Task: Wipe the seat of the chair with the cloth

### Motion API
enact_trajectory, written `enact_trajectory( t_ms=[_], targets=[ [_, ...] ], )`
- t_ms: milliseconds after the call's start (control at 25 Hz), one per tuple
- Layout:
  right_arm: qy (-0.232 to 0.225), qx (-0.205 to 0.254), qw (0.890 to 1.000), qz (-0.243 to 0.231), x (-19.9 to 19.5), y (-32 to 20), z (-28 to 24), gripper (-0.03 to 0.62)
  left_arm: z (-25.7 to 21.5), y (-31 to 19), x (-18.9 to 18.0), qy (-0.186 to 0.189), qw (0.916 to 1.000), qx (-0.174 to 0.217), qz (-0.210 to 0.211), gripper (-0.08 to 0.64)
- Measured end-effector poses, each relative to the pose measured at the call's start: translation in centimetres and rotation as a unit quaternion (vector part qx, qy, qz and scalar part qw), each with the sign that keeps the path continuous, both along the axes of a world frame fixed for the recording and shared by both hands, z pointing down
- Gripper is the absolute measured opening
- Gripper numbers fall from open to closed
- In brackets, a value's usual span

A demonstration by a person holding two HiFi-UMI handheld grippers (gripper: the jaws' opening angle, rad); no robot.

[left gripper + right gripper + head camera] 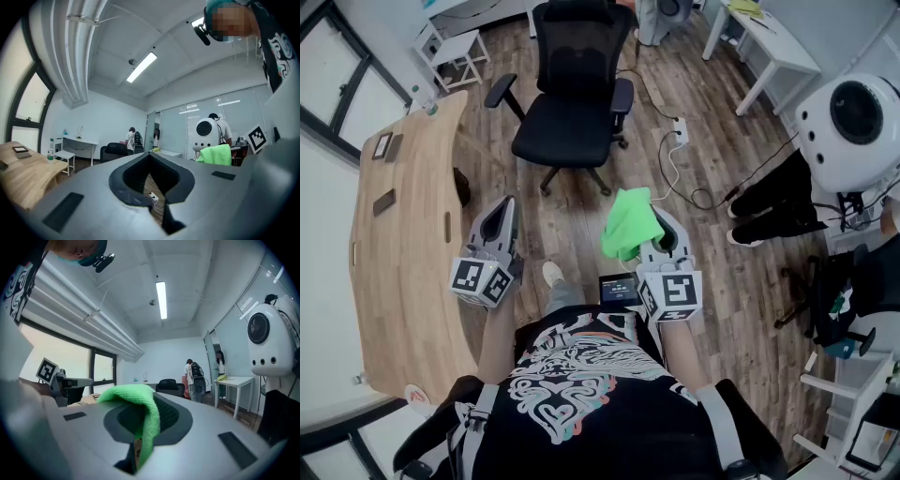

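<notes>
The black office chair (570, 122) stands on the wood floor ahead of me, its seat (567, 136) bare; both gripper views show the chair far off (169, 385) (112, 151). My right gripper (662, 223) is held level, shut on a bright green cloth (629, 223) that bunches over its tips and hangs down between the jaws (140, 413). That cloth also shows at the right of the left gripper view (215, 154). My left gripper (503, 208) is level beside it with its jaws together at the tips (150, 155) and nothing in them. Both grippers are well short of the chair.
A curved wooden table (403, 234) runs along my left. A white round-headed robot (853, 117) and black gear stand at the right. A power strip with cables (680, 131) lies right of the chair. A white desk (773, 47) and stool (455, 52) are farther off; people stand at the room's far end.
</notes>
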State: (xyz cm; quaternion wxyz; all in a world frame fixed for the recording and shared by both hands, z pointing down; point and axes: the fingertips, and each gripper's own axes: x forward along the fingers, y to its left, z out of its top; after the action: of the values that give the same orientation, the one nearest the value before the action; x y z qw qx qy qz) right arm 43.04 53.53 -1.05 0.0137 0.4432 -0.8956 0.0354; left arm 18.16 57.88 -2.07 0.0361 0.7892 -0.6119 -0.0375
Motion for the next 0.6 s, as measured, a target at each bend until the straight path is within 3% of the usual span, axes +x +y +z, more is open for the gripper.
enact_trajectory(
  t_ms=[280, 600],
  targets=[
    [-0.002, -0.003, 1.000, 0.001, 0.9, 0.4, 0.2, 0.026, -0.3, 1.1, 1.4, -0.038, 0.9992, 0.006, 0.009, 0.000],
    [-0.032, 0.006, 0.999, -0.003, 1.6, 1.0, -0.4, 0.026, -0.7, 1.2, 1.1, -0.042, 0.9990, 0.017, 0.000, 0.000]
  ],
)
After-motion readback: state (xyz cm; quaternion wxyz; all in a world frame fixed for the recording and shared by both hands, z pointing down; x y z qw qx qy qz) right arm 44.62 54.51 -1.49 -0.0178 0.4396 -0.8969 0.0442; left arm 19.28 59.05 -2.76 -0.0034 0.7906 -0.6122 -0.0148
